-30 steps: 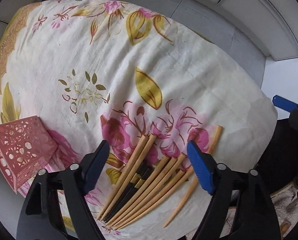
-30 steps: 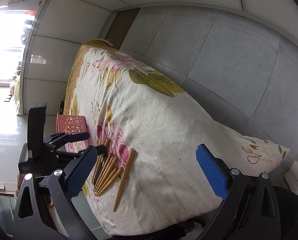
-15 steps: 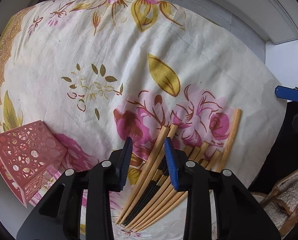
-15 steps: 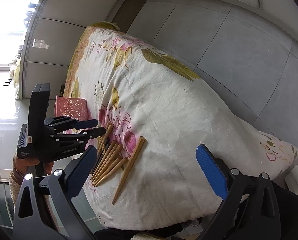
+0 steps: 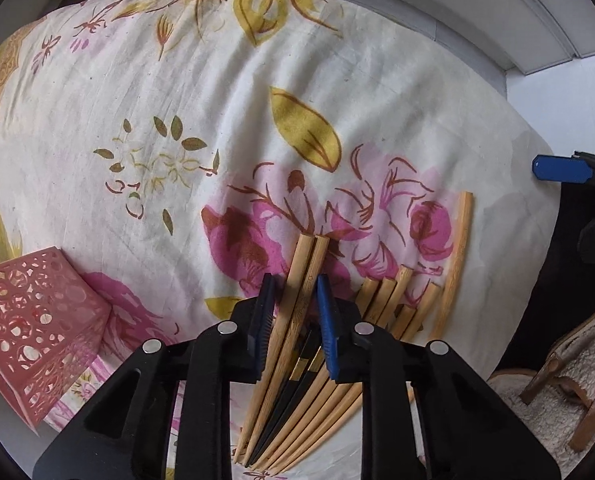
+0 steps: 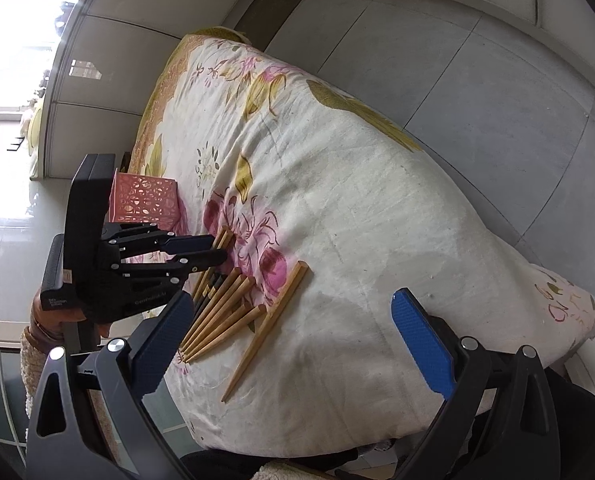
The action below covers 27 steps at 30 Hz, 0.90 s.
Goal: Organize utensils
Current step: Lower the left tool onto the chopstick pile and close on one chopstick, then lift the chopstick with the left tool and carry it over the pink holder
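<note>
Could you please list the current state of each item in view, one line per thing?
Left gripper: fingers closing around a pair of tan wooden chopsticks, which lie between them on the floral cloth.
Right gripper: open, empty.
Remaining wooden and black chopsticks: lying bunched on the cloth.
Single wooden chopstick: lying apart from the bunch.
Pink perforated holder: upright, no utensils visible inside.
</note>
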Each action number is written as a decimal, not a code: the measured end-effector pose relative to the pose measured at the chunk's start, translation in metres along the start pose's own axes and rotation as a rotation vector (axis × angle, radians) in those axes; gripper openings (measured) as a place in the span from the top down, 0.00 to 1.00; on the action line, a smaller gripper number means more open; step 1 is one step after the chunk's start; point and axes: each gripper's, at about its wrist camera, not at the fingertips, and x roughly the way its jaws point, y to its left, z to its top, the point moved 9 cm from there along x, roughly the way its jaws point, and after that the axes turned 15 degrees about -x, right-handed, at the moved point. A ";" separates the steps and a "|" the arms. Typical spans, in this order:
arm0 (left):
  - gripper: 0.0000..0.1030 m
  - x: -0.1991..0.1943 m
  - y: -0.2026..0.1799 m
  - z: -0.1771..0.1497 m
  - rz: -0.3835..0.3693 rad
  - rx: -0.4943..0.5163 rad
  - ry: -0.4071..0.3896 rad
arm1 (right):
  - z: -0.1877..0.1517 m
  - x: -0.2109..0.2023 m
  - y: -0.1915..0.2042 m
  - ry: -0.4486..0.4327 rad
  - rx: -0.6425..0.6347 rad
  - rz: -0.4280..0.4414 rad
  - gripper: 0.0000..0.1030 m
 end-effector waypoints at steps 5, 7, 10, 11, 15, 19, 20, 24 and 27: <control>0.77 -0.015 0.015 0.009 -0.036 -0.034 -0.068 | 0.000 0.001 0.008 0.002 -0.024 -0.005 0.06; 0.77 -0.017 0.023 0.011 -0.001 -0.039 -0.076 | -0.003 0.004 0.009 0.011 -0.023 -0.001 0.06; 0.75 -0.022 0.037 0.012 0.022 -0.035 -0.060 | -0.003 0.005 0.013 0.015 -0.034 -0.002 0.06; 0.73 -0.022 0.037 0.012 0.017 -0.033 -0.055 | -0.003 0.006 0.014 0.015 -0.036 -0.003 0.06; 0.77 -0.015 0.034 0.005 0.075 0.014 -0.055 | -0.004 0.009 0.015 0.027 -0.031 0.001 0.06; 0.90 -0.017 0.025 0.004 0.083 0.012 -0.054 | -0.005 0.012 0.017 0.039 -0.020 -0.006 0.06; 0.90 -0.018 0.027 0.004 0.079 -0.006 -0.063 | -0.005 0.013 0.017 0.044 -0.009 -0.020 0.06; 0.94 -0.028 0.048 -0.005 0.075 -0.107 -0.152 | 0.002 0.015 0.017 0.067 0.042 -0.096 0.06; 0.94 -0.061 0.060 -0.024 0.056 -0.148 -0.283 | 0.003 0.024 0.022 0.119 0.103 -0.101 0.14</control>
